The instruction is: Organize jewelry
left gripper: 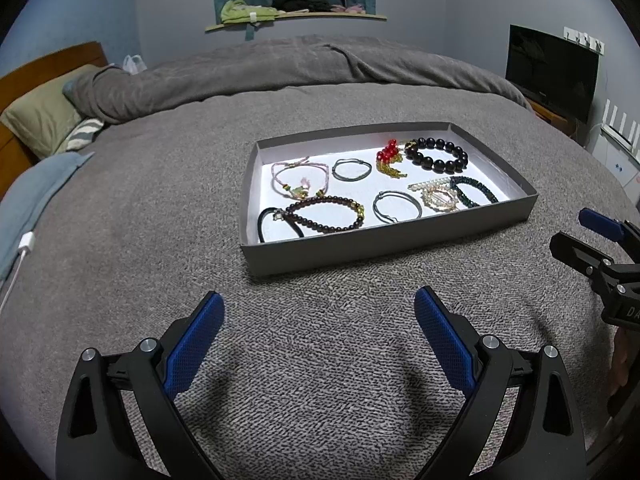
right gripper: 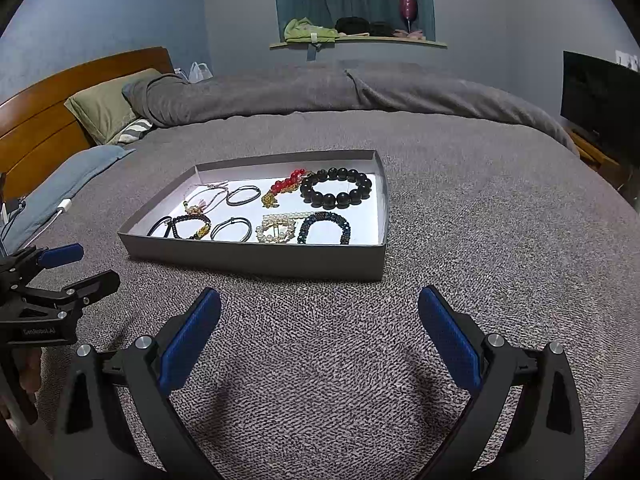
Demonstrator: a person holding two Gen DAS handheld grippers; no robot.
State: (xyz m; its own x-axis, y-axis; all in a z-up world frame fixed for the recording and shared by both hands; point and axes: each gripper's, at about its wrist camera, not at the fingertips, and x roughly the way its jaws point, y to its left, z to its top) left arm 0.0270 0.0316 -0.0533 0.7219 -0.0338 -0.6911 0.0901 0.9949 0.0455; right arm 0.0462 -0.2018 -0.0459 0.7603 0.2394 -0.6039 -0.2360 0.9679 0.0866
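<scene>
1. Two grippers over a grey bed blanket [left gripper: 160, 220], the largest thing in view; it fills the ground beneath and ahead of both.
2. Grey shallow tray [left gripper: 384, 246], white floor, lies on the blanket just ahead of both grippers: ahead and slightly right of the left one, ahead and slightly left of the right one.
3. Left gripper [left gripper: 320, 338]: released, blue pads spread wide, nothing between them, only blanket below. In the right wrist view it shows at the left edge [right gripper: 76, 268], also spread.
4. Right gripper [right gripper: 320, 338]: released, pads wide apart, empty. It is at the far right of the left wrist view [left gripper: 588, 236], beside the tray's right end.
5. Jewelry all lies inside the tray, in two rows.
6. Far row, right end: black bead bracelet [left gripper: 436, 154], large round beads; red bead piece [left gripper: 388, 156] with gold tassel just left of it.
7. Far row, left: pink cord bracelet [left gripper: 300, 178]; grey band [left gripper: 353, 169] beside it.
8. Near row: dark brown bead bracelet [left gripper: 326, 214] overlapping a black cord loop [left gripper: 276, 224] at the left end.
9. Near row, right: second grey band [left gripper: 397, 206], pearl piece [left gripper: 434, 196], dark green bead bracelet [left gripper: 472, 190] nearest the right gripper.
</scene>
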